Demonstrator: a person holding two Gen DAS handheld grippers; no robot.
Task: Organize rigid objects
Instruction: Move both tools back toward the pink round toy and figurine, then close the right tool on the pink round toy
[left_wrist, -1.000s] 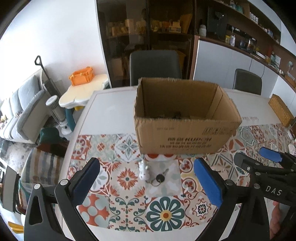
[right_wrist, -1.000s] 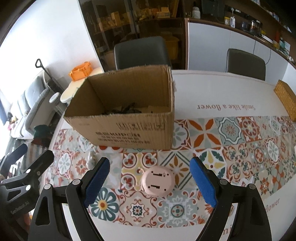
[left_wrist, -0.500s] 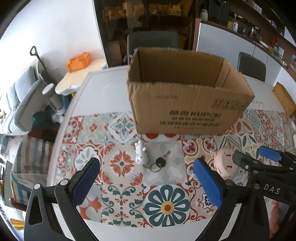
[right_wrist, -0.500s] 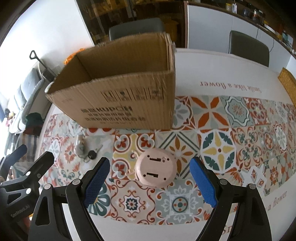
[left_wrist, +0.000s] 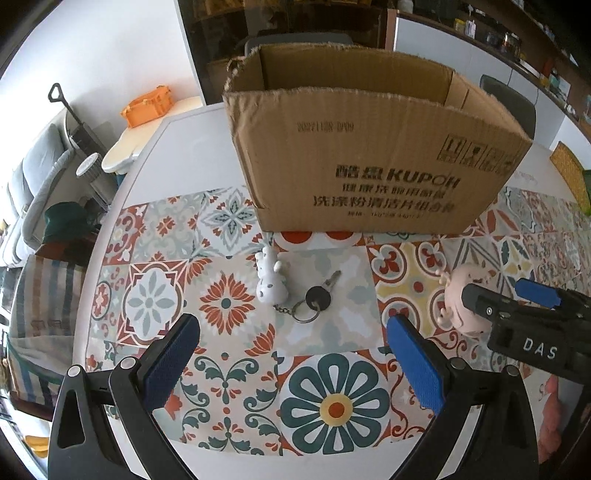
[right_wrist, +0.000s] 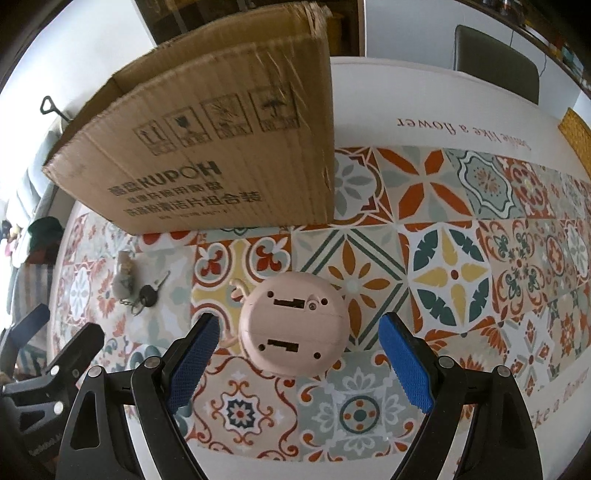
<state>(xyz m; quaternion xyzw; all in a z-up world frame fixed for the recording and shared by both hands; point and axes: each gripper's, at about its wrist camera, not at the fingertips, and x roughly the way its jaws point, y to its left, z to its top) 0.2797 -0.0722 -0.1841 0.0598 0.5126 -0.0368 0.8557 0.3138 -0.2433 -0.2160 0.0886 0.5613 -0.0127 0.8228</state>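
Tiled tablecloth: one cardboard box, one keychain, one pink gadget; both grippers' fingers apart, empty.

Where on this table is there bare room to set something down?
Free: the tablecloth right of the cardboard box, and the near strip in front of the left gripper. Crowded: before the box, with the dog keychain, key and pink round toy.

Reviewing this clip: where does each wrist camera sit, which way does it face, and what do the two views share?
Left wrist: above the table, facing the key with its dog charm; left gripper open, right gripper at the right edge.
Right wrist: over the pink round gadget, right gripper open.
Shared: cardboard box, key, gadget.
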